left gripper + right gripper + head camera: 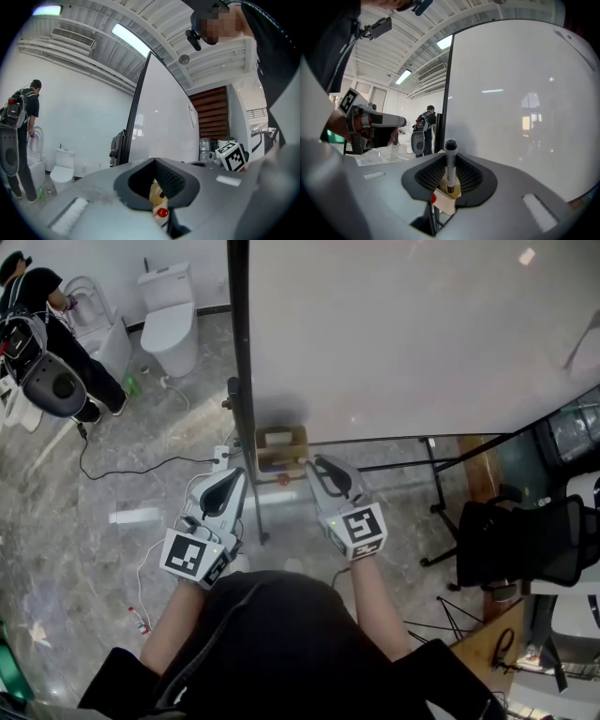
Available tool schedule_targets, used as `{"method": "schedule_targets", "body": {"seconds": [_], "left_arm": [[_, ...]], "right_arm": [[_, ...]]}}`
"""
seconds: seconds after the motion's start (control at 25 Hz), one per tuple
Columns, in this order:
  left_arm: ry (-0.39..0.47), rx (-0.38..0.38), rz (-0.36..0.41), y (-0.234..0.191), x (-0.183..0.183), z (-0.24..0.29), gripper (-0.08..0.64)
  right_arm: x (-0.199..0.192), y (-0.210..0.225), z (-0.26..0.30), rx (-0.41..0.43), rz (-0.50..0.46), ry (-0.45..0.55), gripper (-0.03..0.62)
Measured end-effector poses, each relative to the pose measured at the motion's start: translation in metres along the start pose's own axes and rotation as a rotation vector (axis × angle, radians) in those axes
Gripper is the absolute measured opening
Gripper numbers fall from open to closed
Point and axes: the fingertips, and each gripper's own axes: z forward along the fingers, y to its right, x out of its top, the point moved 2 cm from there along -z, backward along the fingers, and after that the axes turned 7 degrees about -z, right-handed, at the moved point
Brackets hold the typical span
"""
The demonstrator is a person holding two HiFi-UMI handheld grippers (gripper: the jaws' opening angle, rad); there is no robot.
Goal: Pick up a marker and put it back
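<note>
A wooden marker box (281, 448) hangs at the lower left corner of the whiteboard (422, 334). My right gripper (317, 463) is just right of the box. In the right gripper view, this right gripper (450, 161) is shut on a marker (450, 174) that stands upright with its black cap (450, 145) on top, over the pale box (446, 200). My left gripper (239, 474) hovers left of the box, level, holding nothing. In its own view, the left gripper (154, 160) has its tips together, with the box (156, 191) and a small red round thing (161, 213) seen behind them.
The whiteboard's black post (242, 381) runs down between the grippers' side and the floor. A toilet (171, 315) and a person with a backpack (47, 334) are at the far left. A black chair (525, 540) stands at the right. Cables (122, 470) lie on the marble floor.
</note>
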Motion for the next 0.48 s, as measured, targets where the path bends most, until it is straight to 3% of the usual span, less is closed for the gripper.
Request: {"method": "schedule_targets", "body": {"seconds": [0.48], "left_arm": [[0.004,-0.039,0.004,0.009,0.002,0.004,0.006]], "right_arm": [[0.033,0.001,-0.025,-0.055,-0.016,0.041,0.077]]}}
